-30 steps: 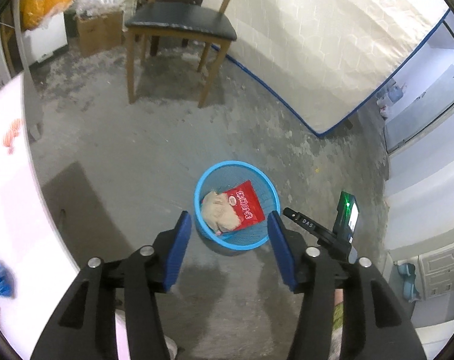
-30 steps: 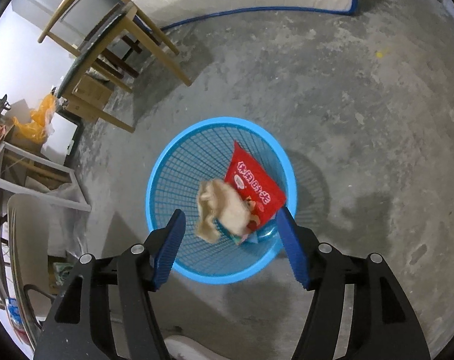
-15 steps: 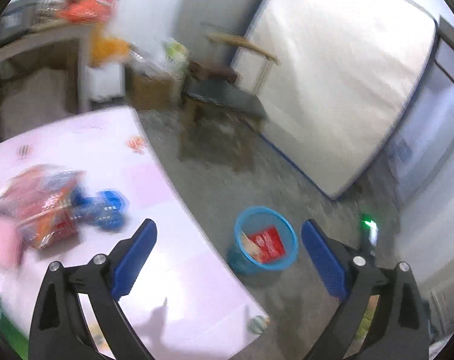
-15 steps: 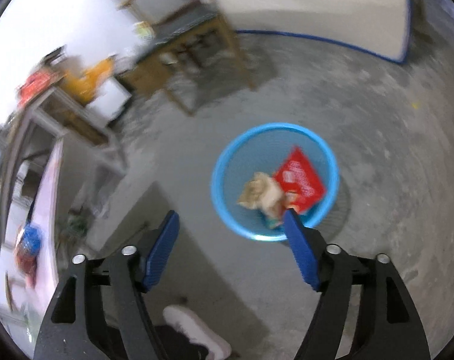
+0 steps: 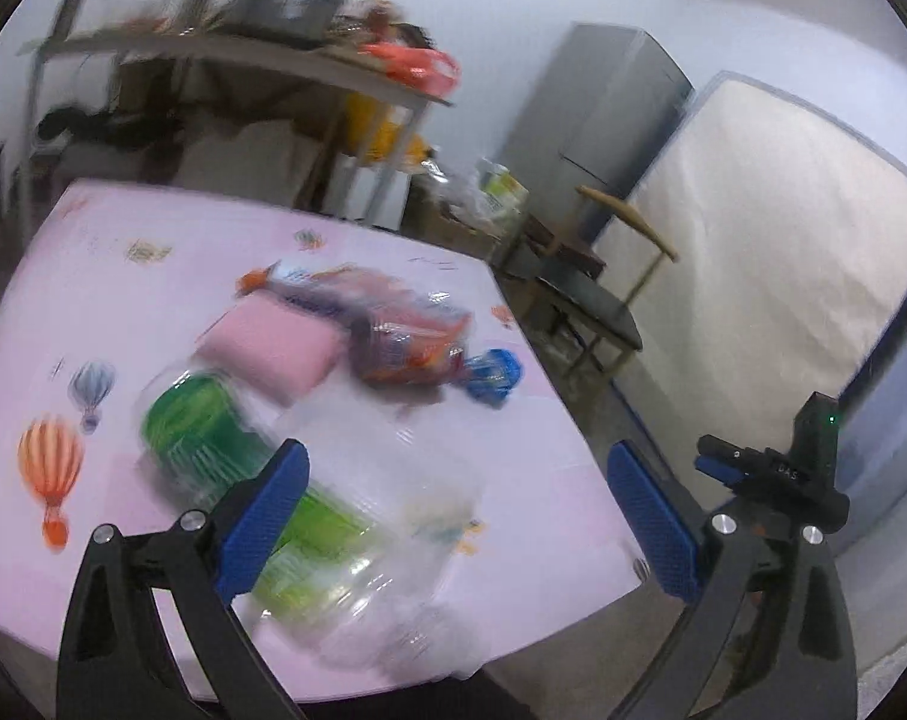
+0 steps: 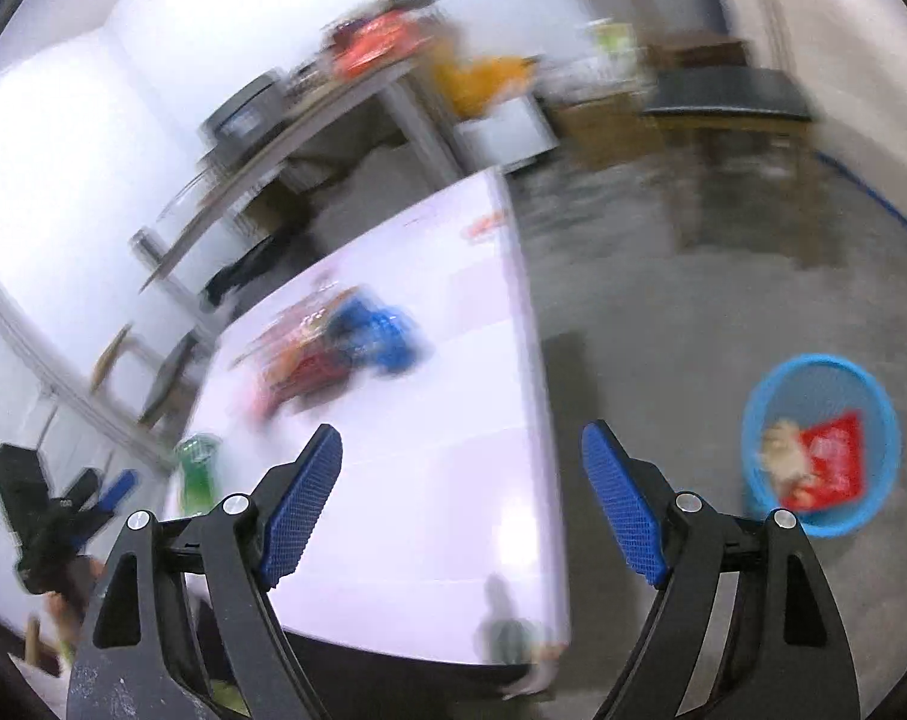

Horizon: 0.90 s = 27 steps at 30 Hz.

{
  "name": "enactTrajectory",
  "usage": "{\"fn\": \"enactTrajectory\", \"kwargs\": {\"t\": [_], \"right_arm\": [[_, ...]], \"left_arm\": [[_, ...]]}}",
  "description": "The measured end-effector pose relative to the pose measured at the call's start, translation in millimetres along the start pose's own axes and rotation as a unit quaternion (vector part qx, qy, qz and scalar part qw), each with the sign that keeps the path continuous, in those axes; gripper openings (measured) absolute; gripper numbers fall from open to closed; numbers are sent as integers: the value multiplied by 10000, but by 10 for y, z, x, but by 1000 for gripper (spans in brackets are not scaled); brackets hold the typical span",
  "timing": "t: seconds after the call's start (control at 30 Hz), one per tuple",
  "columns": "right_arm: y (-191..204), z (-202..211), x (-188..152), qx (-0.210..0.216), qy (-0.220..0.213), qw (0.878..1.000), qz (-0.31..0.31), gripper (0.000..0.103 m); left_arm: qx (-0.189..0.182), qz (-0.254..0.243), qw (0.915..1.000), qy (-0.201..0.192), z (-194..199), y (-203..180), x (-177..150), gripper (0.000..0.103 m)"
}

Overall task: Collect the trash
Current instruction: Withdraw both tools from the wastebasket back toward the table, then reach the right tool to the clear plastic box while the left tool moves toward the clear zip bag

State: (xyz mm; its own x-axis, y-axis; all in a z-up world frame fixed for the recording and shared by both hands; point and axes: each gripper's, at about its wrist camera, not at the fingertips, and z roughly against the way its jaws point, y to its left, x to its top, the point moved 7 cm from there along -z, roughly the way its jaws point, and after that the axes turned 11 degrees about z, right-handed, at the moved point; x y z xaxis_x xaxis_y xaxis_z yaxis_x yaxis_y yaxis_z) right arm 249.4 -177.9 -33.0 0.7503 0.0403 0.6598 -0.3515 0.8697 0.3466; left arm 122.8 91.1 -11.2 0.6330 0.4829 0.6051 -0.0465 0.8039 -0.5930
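Some trash binned, more waiting on the table

Both the left gripper point(image 5: 453, 510) and right gripper point(image 6: 462, 504) hold their jaws wide apart, empty. The blue basket point(image 6: 873, 414), lower right on the floor, already holds a red packet point(image 6: 828, 468) and crumpled paper point(image 6: 780, 459). Left to collect on the pink table point(image 5: 93, 252): green-labelled plastic bottle point(image 5: 213, 426), snack wrappers point(image 5: 405, 336), blue wrapper point(image 5: 492, 372).

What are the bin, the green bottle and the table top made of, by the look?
Bin: blue plastic, probably; an open mesh wall shows. Bottle: clear plastic with a green label, likely; see-through, glossy, blurred. Table top: a smooth pink printed cover, maybe vinyl; balloon prints, soft sheen.
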Motion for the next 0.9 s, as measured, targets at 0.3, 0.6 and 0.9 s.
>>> {"fn": "enactTrajectory", "kwargs": {"t": [0.3,0.6,0.9], "right_arm": [[1578,-869,-426,1701,1356,9727,811,49],[2064,-1231,-857,2051,1998,9560,636,29],[2502,-1282,-695,1968,1788,9570,1160,43]], "left_arm": [[136,1143,9928,332,33,831,-350,97],[-226,1319,9903,384,104,1056,-297,91],[70,1487,9888,139,202,1341,-133,89]]}}
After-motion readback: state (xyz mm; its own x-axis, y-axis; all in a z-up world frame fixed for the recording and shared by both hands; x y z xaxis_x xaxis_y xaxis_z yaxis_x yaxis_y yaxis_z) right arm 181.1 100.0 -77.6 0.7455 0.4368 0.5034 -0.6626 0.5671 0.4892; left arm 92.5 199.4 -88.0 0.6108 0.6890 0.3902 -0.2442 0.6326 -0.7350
